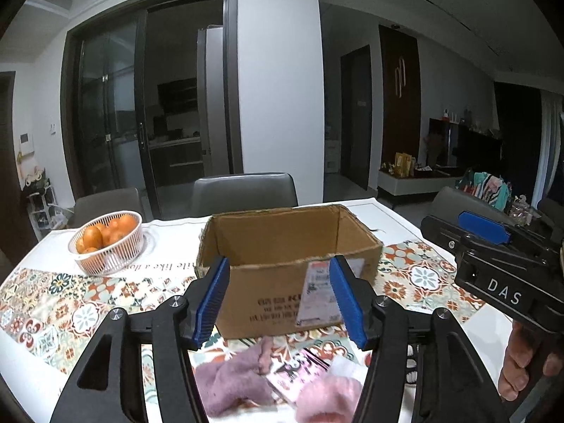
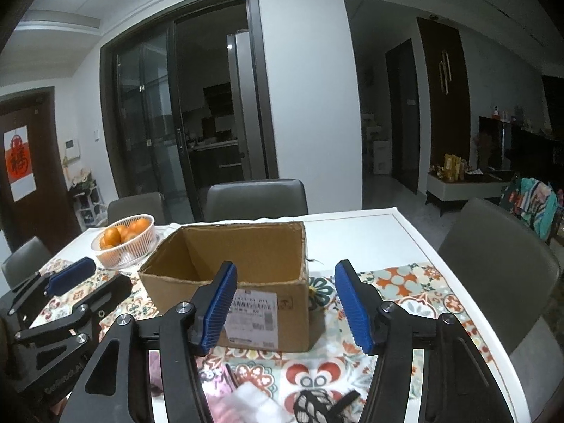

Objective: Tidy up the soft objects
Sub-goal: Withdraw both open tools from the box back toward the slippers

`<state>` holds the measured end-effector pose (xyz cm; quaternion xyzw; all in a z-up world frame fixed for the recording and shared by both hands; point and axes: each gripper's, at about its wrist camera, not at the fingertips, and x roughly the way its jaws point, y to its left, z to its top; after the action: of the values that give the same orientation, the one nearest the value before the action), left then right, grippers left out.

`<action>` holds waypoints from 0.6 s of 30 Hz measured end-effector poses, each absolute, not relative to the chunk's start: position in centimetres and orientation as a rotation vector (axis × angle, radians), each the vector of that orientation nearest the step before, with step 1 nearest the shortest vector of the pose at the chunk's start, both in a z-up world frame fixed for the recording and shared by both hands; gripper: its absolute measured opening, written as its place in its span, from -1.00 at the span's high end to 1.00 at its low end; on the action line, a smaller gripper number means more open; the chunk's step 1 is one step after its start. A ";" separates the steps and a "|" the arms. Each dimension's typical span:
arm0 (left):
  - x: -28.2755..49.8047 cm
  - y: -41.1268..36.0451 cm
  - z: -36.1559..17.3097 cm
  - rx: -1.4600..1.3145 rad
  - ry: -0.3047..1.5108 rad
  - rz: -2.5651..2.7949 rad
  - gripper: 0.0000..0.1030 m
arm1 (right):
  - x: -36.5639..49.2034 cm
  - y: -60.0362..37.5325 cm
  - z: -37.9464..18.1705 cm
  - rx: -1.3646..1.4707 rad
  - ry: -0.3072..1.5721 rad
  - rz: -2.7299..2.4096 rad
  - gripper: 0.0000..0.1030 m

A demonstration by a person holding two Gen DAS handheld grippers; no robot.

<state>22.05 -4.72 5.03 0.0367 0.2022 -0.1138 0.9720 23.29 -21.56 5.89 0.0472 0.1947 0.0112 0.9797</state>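
An open cardboard box (image 1: 282,243) stands on the patterned tablecloth; it also shows in the right wrist view (image 2: 243,250). My left gripper (image 1: 278,303) is open, held above soft items at the near edge: a purple fuzzy sock (image 1: 232,384), a pink fuzzy sock (image 1: 328,402) and a pink printed cloth (image 1: 299,370). My right gripper (image 2: 285,308) is open, above a white soft item (image 2: 250,405) and a black-and-white patterned item (image 2: 317,405). The right gripper also shows in the left wrist view (image 1: 493,246).
A white basket of oranges (image 1: 109,246) stands left of the box, also in the right wrist view (image 2: 125,241). Grey chairs (image 1: 243,192) line the table's far side, and another chair (image 2: 493,250) is at the right. The white table edge (image 2: 416,232) runs along the right.
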 end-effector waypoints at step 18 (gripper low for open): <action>16.3 -6.6 1.4 0.108 0.430 -0.254 -0.24 | 17.3 -23.9 1.8 0.118 0.453 -0.006 -0.25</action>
<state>16.29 -6.56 1.40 0.0536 0.2128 -0.1254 0.9675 17.33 -23.93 1.84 0.0585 0.2242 -0.0030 0.9728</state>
